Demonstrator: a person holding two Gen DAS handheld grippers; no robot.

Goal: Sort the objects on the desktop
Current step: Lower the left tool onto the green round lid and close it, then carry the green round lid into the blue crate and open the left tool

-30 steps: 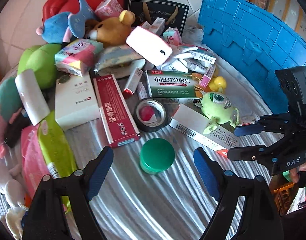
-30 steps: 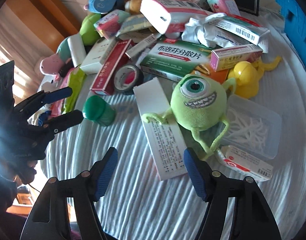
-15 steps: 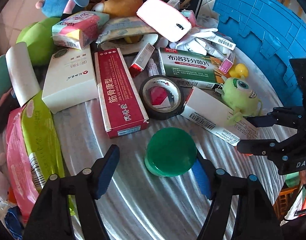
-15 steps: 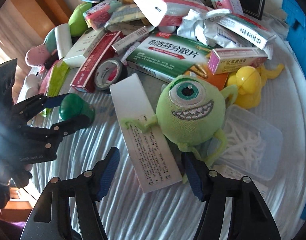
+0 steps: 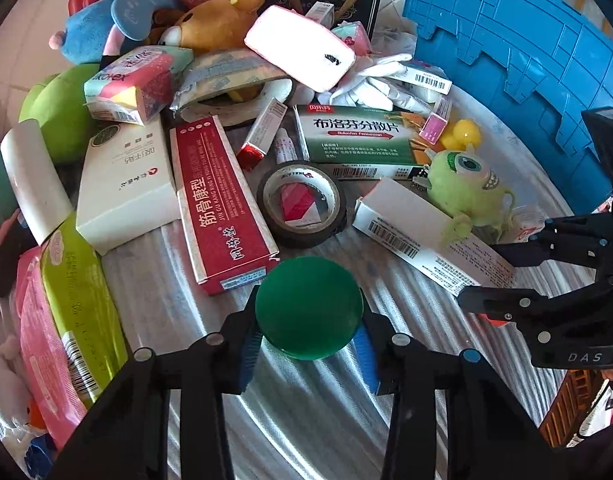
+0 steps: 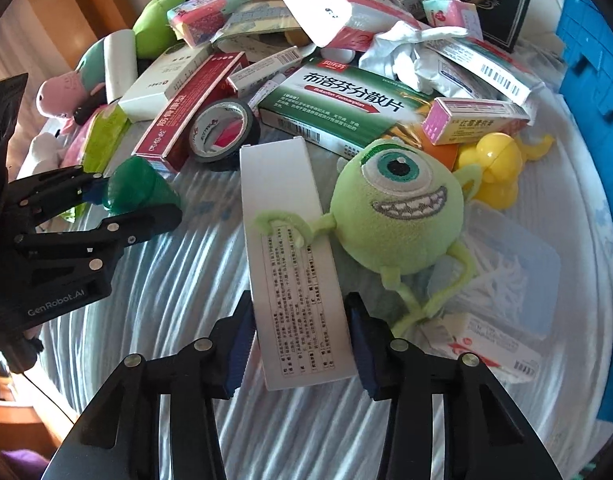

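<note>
The left claw (image 5: 308,344) has just been closing and now has its blue pads (image 5: 248,354) against both sides of the green jar (image 5: 309,307), which stands upright on the striped bench (image 5: 290,412) straight ahead between the fingers. Seen from the right wrist, that jar (image 6: 140,192) sits well to the left of the other work.

The right claw (image 6: 298,344) has also just been closing; its pads flank the near end of the white box (image 6: 294,264), and they seem to touch it or nearly so. The box's long axis runs away from this claw, in line with the fingers, so the grip falls across its narrow width. The green one-eyed plush (image 6: 398,216) leans on the box's far half, one arm lying over it. Lifting the box will likely tip the plush off. The blue crate (image 5: 518,64) stands beyond, to the right, nearer the right claw.
</note>
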